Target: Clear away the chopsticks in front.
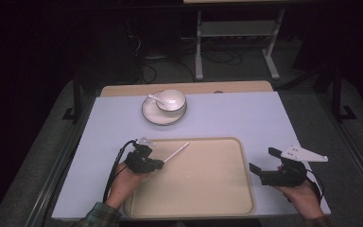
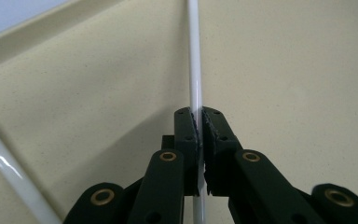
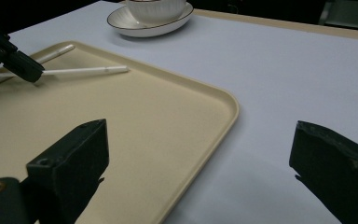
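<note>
My left gripper [image 1: 158, 164] [image 2: 199, 114] is shut on a thin white chopstick [image 1: 177, 152] [image 2: 194, 56], which points up and to the right low over the beige tray [image 1: 217, 189]. The right gripper view shows that chopstick [image 3: 84, 71] sticking out level from the left gripper [image 3: 23, 67]. A second white chopstick [image 2: 9, 172] [image 3: 58, 51] lies on the tray beside it, near the tray's left rim. My right gripper [image 1: 261, 159] [image 3: 200, 140] hovers just off the tray's right edge, jaws wide open with nothing between them.
A white bowl [image 1: 171, 100] [image 3: 156, 7] with a white spoon [image 1: 155, 98] in it stands on a white saucer [image 1: 163, 117] [image 3: 144, 25] at the back of the pale table cover [image 1: 246, 118]. Table legs and cables lie beyond the far edge.
</note>
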